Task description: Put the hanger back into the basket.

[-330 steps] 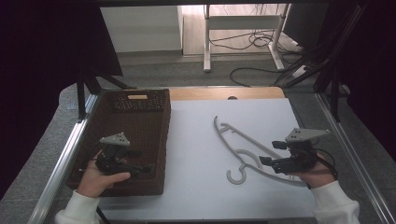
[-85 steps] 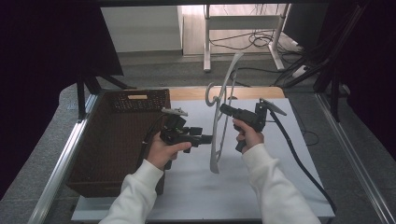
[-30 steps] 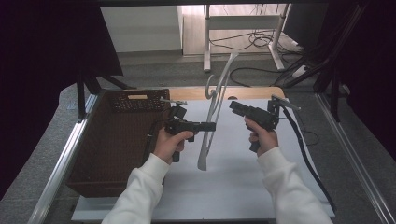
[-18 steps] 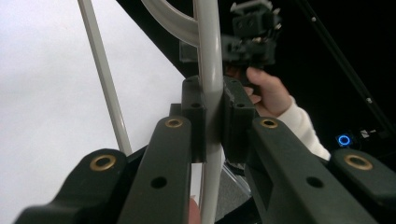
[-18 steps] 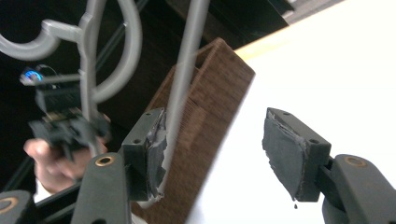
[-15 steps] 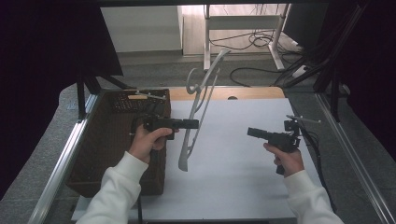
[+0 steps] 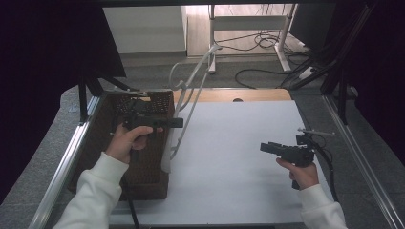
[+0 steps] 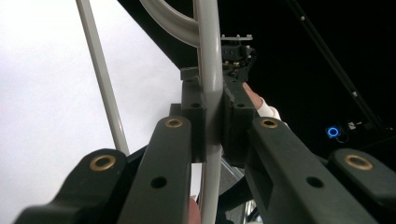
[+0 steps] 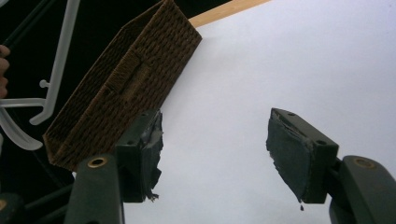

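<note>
A white plastic hanger (image 7: 192,98) stands nearly upright in the air over the right edge of a brown wicker basket (image 7: 145,181). My left gripper (image 7: 178,123) is shut on one of its rods. In the left gripper view the pads (image 8: 194,116) of the left gripper (image 8: 212,126) clamp the hanger's rod (image 8: 208,70). My right gripper (image 7: 263,146) hovers over the right part of the white table (image 7: 229,162), apart from the hanger. Its jaws have just been opening, and the right gripper (image 9: 215,156) has nothing between them. The right gripper view looks at the basket (image 9: 126,84) and the hanger (image 9: 58,65).
The basket stands at the table's left side, and a metal rail (image 7: 62,167) runs beside it. A wooden strip (image 7: 248,94) edges the far side. Cables (image 7: 267,43) lie on the floor beyond the table. A cable (image 7: 329,167) trails from the right gripper.
The left gripper has carried the hanger to the left, over the basket's edge. The right gripper has drawn away from the hanger, rightward, down and nearer to the person.
</note>
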The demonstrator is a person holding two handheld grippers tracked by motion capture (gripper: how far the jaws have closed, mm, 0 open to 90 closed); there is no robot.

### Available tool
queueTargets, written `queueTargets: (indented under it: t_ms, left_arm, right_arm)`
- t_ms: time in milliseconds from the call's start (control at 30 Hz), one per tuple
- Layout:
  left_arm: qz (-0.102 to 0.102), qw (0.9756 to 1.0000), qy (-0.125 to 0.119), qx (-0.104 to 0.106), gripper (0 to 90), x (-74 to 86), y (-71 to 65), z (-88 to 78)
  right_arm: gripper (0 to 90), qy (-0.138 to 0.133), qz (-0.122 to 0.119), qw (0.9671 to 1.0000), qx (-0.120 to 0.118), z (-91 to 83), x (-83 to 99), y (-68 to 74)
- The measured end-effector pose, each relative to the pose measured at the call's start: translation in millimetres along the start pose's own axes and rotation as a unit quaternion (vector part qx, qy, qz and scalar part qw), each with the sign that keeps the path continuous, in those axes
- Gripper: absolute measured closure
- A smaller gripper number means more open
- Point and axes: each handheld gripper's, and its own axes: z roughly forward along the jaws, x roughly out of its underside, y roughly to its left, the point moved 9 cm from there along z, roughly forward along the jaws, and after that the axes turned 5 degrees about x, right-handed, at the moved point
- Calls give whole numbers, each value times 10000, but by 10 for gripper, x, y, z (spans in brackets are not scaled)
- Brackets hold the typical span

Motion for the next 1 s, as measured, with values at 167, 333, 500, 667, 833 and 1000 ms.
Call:
queueTargets:
  t_ms: [167, 333, 500, 667, 833, 1000]
  left_arm:
    - [57, 9999, 83, -108, 821, 37, -1, -211]
    - [69, 9996, 121, -250, 821, 86, 18, -407]
    - [-9, 9986, 41, -522, 820, 170, 105, -693]
    - [-35, 9980, 23, -638, 820, 241, 162, -859]
    - [-135, 9972, 34, -730, 820, 296, 254, -1004]
    - [-177, 9965, 192, -788, 820, 349, 348, -1075]
  right_arm:
    - [359, 65, 106, 9999, 48, 2, 32, -29]
    - [359, 33, 117, 9999, 66, -6, 40, -36]
    - [359, -2, 151, 9998, 119, -10, 55, -65]
    - [359, -25, 166, 9998, 94, -22, 41, -50]
    - [359, -28, 169, 9998, 124, -28, 36, -63]
    - [359, 6, 184, 9997, 142, -20, 47, -66]
